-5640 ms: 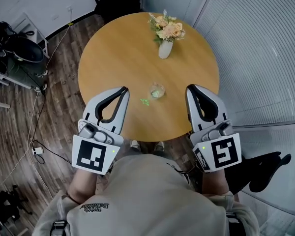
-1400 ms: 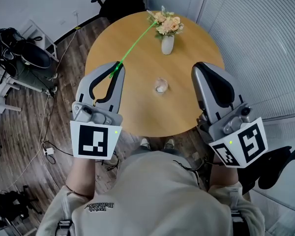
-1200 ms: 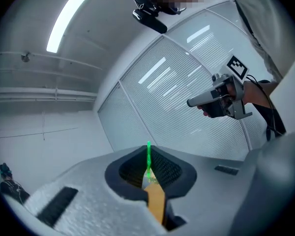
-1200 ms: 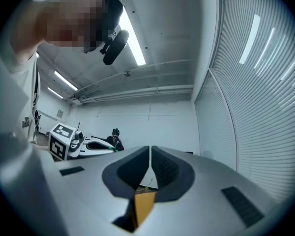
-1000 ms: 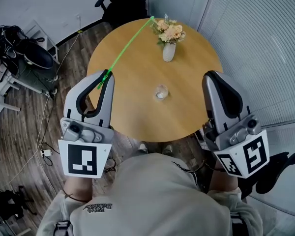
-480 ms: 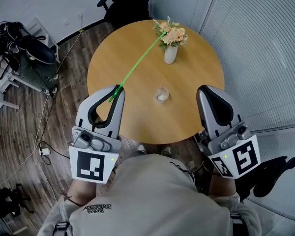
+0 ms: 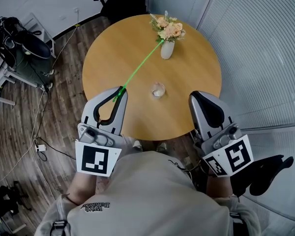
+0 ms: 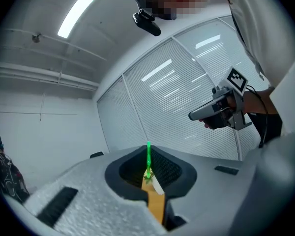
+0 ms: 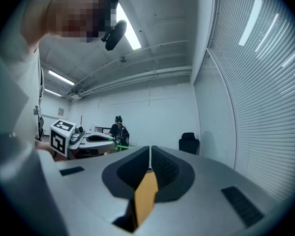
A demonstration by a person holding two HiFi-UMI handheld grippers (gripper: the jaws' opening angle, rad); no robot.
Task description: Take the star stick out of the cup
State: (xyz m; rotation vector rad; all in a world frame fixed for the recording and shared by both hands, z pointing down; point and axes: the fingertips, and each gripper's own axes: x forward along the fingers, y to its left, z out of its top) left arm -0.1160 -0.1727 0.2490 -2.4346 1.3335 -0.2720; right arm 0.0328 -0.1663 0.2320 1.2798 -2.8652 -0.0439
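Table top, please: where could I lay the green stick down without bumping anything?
The left half of the table is bare, and so is its right side beyond the cup. Only the middle strip, from flower vase to cup, is occupied.

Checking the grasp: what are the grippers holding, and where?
The left gripper pinches the green stick by its near end; right gripper is shut, empty.

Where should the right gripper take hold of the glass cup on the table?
Probably around its round side wall, coming in level from the near right. The glass cup stands upright and unobstructed on that side, while the star stick in the left gripper passes on its left. The right gripper must open its fingers first.
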